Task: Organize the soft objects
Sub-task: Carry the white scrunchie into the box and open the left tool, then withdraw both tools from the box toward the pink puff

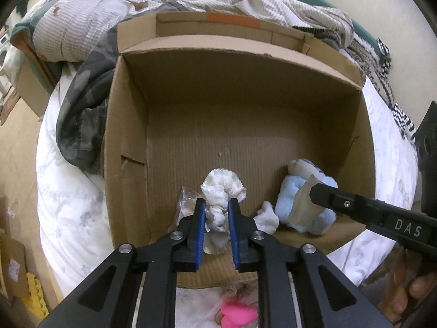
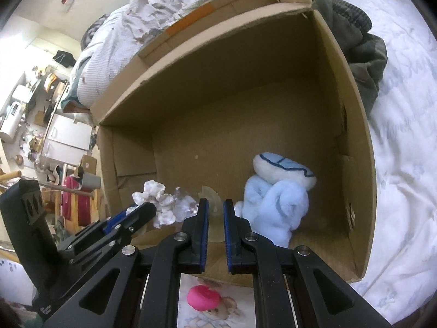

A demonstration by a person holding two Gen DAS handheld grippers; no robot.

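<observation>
Big cardboard box (image 1: 131,125) sits open on the white bed sheet (image 1: 65,191), filling the left wrist view. Inside, at 4 o'clock, the light blue plush toy (image 1: 289,202) lies on the box floor. At 6 o'clock the left gripper (image 1: 216,218) is clenched on a white knotted cloth (image 1: 222,188) above the near edge. The right gripper (image 2: 215,218) pinches a translucent tag (image 2: 211,194) beside the plush. Below, a pink object (image 1: 239,315).
</observation>
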